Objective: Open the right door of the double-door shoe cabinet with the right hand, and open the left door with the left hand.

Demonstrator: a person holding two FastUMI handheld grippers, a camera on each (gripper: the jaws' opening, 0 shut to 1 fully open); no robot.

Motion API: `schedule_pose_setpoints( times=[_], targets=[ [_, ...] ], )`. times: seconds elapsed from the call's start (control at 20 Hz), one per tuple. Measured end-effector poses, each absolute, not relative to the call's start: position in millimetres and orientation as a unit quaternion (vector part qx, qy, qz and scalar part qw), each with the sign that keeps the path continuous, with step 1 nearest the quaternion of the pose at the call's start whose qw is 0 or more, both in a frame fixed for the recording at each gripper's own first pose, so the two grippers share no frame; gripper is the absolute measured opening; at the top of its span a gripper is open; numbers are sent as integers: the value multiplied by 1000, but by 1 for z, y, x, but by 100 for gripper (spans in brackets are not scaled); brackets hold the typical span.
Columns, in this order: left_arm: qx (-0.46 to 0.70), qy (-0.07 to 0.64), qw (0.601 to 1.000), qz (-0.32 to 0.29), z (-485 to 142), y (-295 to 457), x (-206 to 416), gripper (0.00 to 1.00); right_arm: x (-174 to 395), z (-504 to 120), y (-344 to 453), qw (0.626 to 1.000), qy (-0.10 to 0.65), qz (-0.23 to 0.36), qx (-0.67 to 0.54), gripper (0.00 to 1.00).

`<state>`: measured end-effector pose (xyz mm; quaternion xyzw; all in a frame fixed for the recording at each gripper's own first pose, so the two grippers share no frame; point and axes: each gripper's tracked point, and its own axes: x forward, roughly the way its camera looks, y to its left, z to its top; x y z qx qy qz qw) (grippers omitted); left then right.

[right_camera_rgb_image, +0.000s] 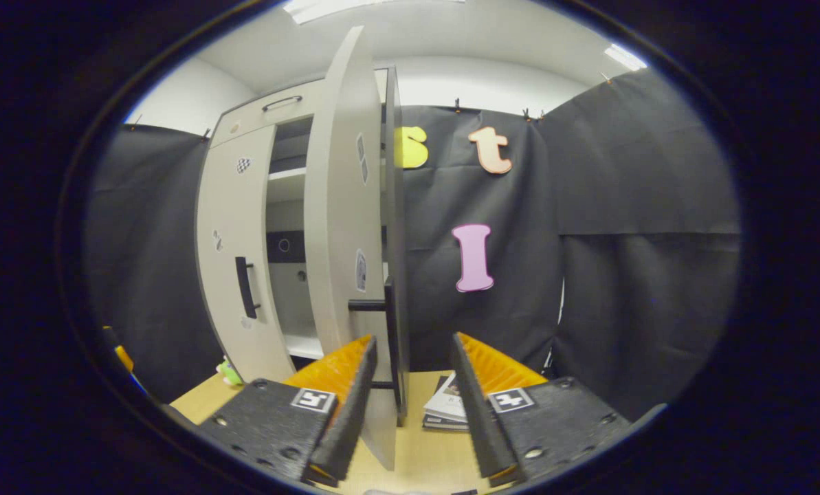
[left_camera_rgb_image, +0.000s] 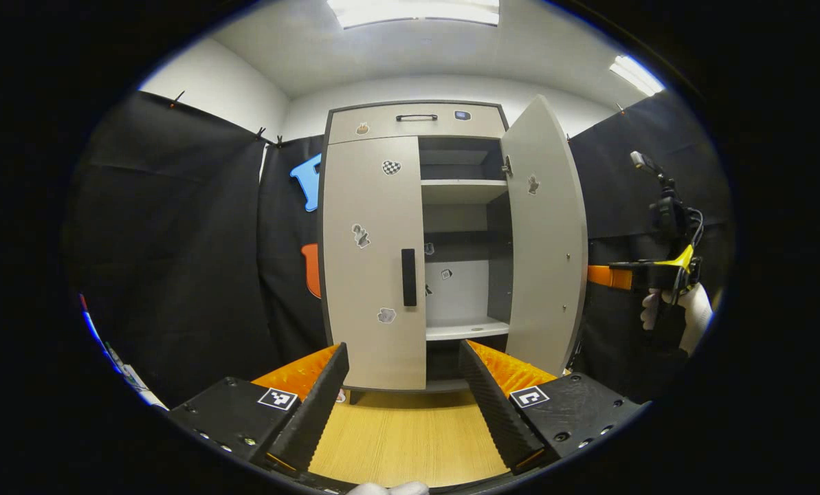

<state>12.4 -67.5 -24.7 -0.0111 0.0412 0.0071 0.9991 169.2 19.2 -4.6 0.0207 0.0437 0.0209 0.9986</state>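
The grey shoe cabinet [left_camera_rgb_image: 365, 206] stands ahead in the left gripper view. Its left door [left_camera_rgb_image: 372, 309] is closed, with a black vertical handle [left_camera_rgb_image: 408, 277]. The right door [left_camera_rgb_image: 544, 240] is swung wide, baring the shelves [left_camera_rgb_image: 461, 191]. My left gripper [left_camera_rgb_image: 403, 347] is open, short of the cabinet and roughly in line with the left handle. In the right gripper view the right door [right_camera_rgb_image: 341, 227] stands edge-on. Its handle [right_camera_rgb_image: 394, 344] sits between the spread fingers of my right gripper [right_camera_rgb_image: 411, 338], which is open and not pressing on it. The left door's handle [right_camera_rgb_image: 245, 287] shows farther off.
A drawer with a handle [left_camera_rgb_image: 416, 117] tops the cabinet. The cabinet stands on a wooden surface [left_camera_rgb_image: 403, 433]. Booklets [right_camera_rgb_image: 447, 409] lie by the open door, and a small green toy [right_camera_rgb_image: 229, 372] sits near the cabinet's base. A gloved hand [left_camera_rgb_image: 684, 309] holds the other gripper at the right.
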Motion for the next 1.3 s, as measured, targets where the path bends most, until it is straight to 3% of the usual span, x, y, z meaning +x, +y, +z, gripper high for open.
schedule_pose_setpoints(
  times=[0.1,0.15,0.35,0.8,1.3],
  targets=[
    [-7,43,999,-1,-28,-60,16,96,165,2,11,999,30,2,12,97],
    [-3,45,999,-2,-30,-55,19,96,164,5,12,1000,20,0,11,94],
    [-1,46,999,-15,-35,-42,27,96,159,9,29,1000,4,11,22,100],
    [-6,45,999,-19,-46,-10,55,96,134,-17,65,998,42,47,23,100],
    [-5,20,999,-37,-31,-15,114,96,134,-18,66,998,50,32,24,100]
  ],
)
